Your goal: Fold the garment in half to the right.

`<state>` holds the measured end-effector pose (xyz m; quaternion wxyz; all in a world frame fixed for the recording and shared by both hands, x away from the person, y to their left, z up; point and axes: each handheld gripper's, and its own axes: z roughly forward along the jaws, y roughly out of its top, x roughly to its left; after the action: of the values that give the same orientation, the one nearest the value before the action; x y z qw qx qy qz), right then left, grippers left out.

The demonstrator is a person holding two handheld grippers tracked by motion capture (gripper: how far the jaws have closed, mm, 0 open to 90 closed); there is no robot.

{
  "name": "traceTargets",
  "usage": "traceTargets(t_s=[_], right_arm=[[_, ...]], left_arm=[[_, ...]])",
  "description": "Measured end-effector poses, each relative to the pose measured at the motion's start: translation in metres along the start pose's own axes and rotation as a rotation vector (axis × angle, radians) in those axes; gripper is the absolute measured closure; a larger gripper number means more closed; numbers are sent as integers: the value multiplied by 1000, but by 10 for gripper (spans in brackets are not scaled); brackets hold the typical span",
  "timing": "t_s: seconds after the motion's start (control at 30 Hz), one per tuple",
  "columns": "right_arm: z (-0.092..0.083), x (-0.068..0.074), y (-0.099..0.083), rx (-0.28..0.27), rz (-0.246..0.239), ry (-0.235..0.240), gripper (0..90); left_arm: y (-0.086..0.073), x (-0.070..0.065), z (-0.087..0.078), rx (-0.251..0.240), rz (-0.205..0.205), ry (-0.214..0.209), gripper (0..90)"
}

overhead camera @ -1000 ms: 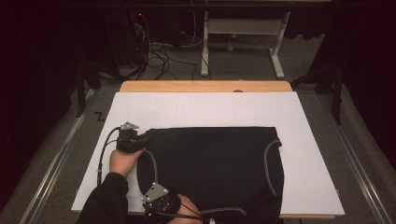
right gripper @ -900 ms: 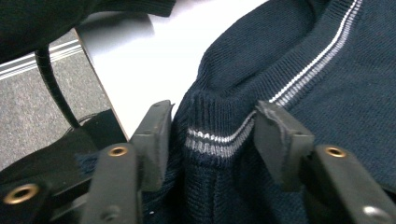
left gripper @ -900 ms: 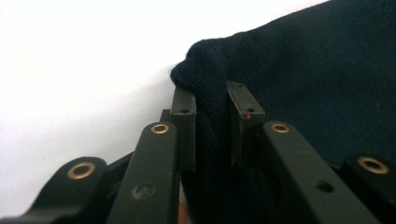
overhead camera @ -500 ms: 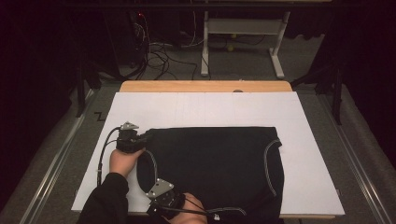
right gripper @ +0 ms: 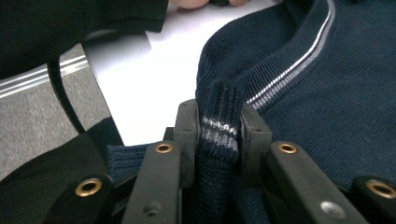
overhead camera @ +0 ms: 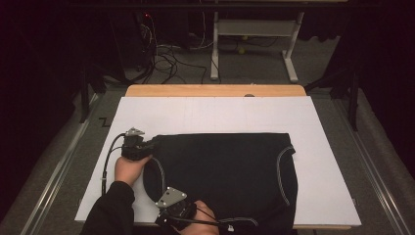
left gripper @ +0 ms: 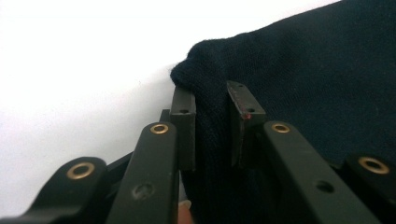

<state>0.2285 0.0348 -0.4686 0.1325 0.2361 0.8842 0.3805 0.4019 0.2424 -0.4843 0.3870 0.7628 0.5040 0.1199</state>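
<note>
Knit navy sweater (overhead camera: 225,176): left gripper (left gripper: 212,112) clamps a plain corner fold, right gripper (right gripper: 218,135), jaws just closing, pinches the striped trim (right gripper: 215,128). Keep both pinches deep between the pads; lift evenly.

**A:** anyone spot any readable text here? labels, brand, numbers, anything?

**B:** nope, nothing legible. The closest thing is a small dark mark (overhead camera: 104,121) on the white sheet (overhead camera: 215,115) covering the bench, out beyond the left gripper's jaws toward the far left corner. Looks a bit like a Z or a bracket, but it's too small to call.

**A:** what about the dark sweater (right gripper: 327,93) pinched between the jaws?

**B:** just pale stripes (right gripper: 217,128) in the knit, right between the right gripper's jaws. No tag or logo readable on it.
</note>
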Motion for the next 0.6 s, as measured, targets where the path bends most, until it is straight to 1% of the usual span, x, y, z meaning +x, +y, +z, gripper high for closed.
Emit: traceTargets(t_s=[0.17,0.2,0.27,0.3,0.33,0.4,0.47,0.6], right_arm=[[-8,-1,1,-32,1,-6,743],[-10,-2,1,-49,-1,-6,743],[-13,-3,2,-62,-6,-8,744],[-15,-3,3,-69,-3,-10,744],[-16,-4,3,-70,-11,-11,745],[-19,-4,4,-78,-11,-13,745],[-21,-4,4,-87,-18,-15,745],[-23,-4,4,-99,-15,-18,747]], left_arm=[[0,2,-1,-7,-12,-15,707],[0,2,-1,-7,-14,-16,707],[0,2,-1,-7,-15,-16,708],[0,2,-1,-10,-16,-16,709],[0,3,-2,-15,-18,-16,710],[-1,4,-3,-30,-34,-20,712],[-2,5,-4,-39,-43,-18,723],[-1,1,-4,-38,-31,4,743]])
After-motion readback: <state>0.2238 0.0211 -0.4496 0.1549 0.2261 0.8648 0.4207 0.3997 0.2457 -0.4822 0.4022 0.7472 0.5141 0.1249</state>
